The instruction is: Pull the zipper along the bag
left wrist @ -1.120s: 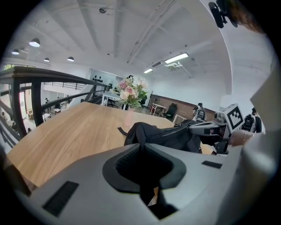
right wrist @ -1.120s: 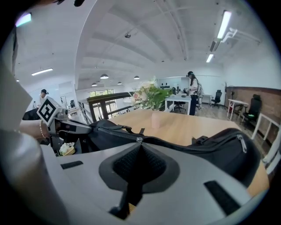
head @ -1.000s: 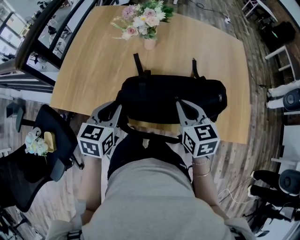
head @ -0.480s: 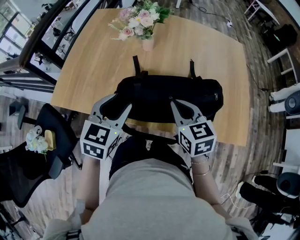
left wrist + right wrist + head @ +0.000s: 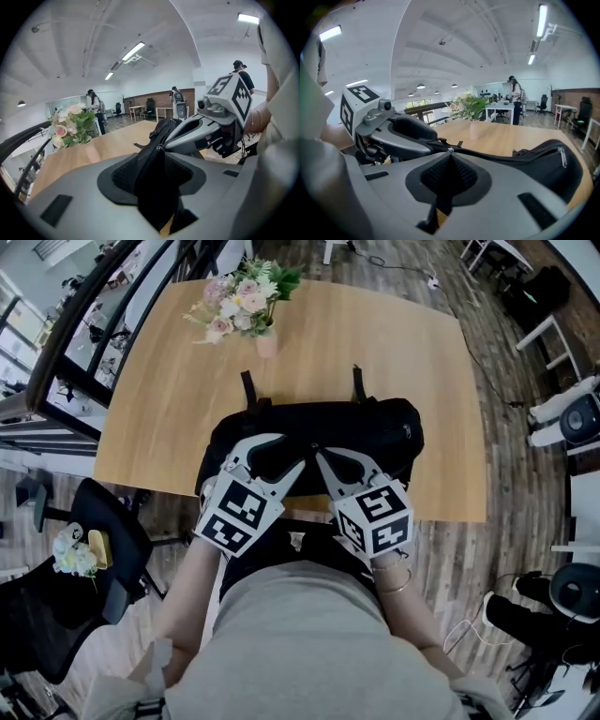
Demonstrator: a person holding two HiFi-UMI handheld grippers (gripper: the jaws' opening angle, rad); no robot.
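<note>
- Bag [image 5: 375, 432] may drag off the near counter [image 5: 169, 371] edge: left hand-held gripper [image 5: 279, 452] has just opened its jaws wide, with a fabric ridge between them unclamped.
- Right hand-held gripper [image 5: 319, 454] is pinched shut on the zipper pull [image 5: 450, 150]; it could slip, or the teeth could jam on slack cloth.
- Look: black, soft, slumped, lying along the near edge; straps [image 5: 247, 390] on the far side.

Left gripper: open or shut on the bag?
Open. Left gripper fingers have just been opening and stand apart, a fold of the black bag between them, unpressed.

Black bag [image 5: 386, 427], silver zipper pull [image 5: 450, 150], tan wood-grain table [image 5: 422, 362], pink and white flowers [image 5: 239, 301]
</note>
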